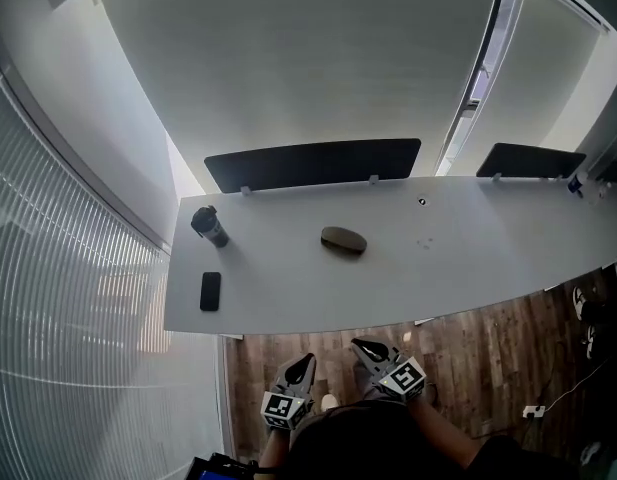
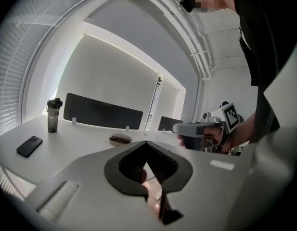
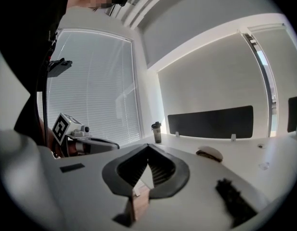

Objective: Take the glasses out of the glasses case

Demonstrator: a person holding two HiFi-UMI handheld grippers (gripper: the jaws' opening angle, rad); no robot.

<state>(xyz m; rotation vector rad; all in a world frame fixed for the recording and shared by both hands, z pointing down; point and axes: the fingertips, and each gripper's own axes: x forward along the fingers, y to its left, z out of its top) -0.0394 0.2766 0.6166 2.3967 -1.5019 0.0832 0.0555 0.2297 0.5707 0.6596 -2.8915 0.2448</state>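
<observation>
Room: an office with slatted blinds on the left wall and a pale shade behind. A long white table (image 1: 468, 258) has dark divider screens (image 1: 313, 163) along its far edge. The floor (image 1: 488, 358) on the near side is wood.
Task item: the glasses case (image 1: 343, 239) lies flat near the middle of the table. Its lid appears to be down. No glasses are visible, so they are judged to be inside.
Other items: a dark bottle (image 1: 210, 225) stands upright towards the left end, and a phone (image 1: 210, 290) lies flat near the front-left corner. Both are well apart from the case and judged not to obstruct.
Left gripper (image 1: 306, 360): jaws pressed together with nothing between them. It is held over the floor, short of the table's near edge, and aimed at the table.
Right gripper (image 1: 360, 345): jaws likewise clenched and empty. It is just beside the left gripper and well apart from the case.
Reason for posture: both tools point roughly towards the case, which is judged an approach stance.
Progress: not begun, and the case is untouched.
Next requirement: the jaws must part. One gripper would likely steady the base while the other lifts the lid.
Risk: the case may slide on the smooth tabletop.
</observation>
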